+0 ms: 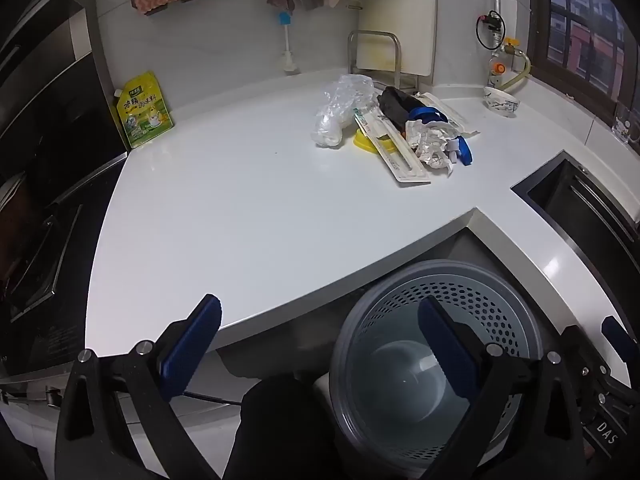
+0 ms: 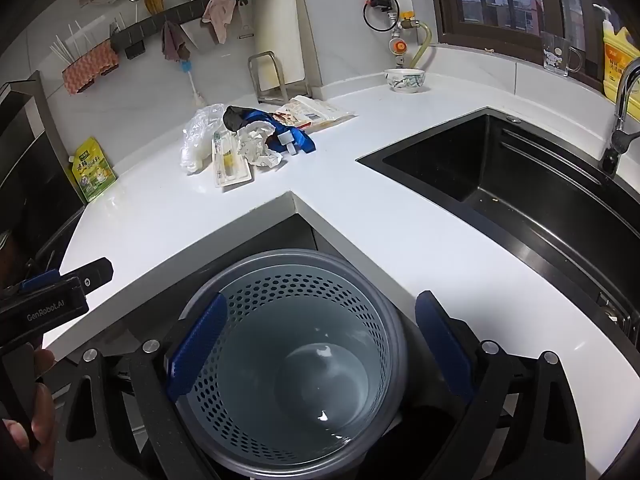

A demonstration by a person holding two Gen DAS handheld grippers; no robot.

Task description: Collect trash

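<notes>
Two grippers hang over the inner corner of the white counter (image 2: 360, 216), and neither holds anything: the left gripper (image 1: 320, 344) has its blue fingers (image 1: 192, 344) spread wide over the counter's edge, and the right gripper (image 2: 320, 344) has its own spread wide above the grey perforated bin (image 2: 288, 344), which stands on the floor tucked into that corner and looks empty. The trash lies well away from both, heaped near the back wall: a crumpled clear plastic bag (image 2: 200, 136), a long white tray-like package (image 2: 232, 164), a wad of crumpled paper (image 2: 260, 146), a black lump (image 2: 236, 118), blue pieces (image 2: 300, 138) and a flat printed wrapper (image 2: 316, 114). The pieces overlap, so I judge the chief risk to be a pinch on one that drags a neighbour along and drops it on the counter or the floor short of the bin. The thin bag and flat wrapper may slip from the fingers or crumple out of a shallow grip. The long package could tip if caught at one end, and might snag on the bin's rim. A careless sweep could also knock the patterned bowl (image 2: 404, 80) behind the heap, or send light scraps into the black sink (image 2: 500, 184) to the right. The yellow-green pouch (image 2: 92, 172) at the left looks like a product, not trash, and could be taken by mistake.
</notes>
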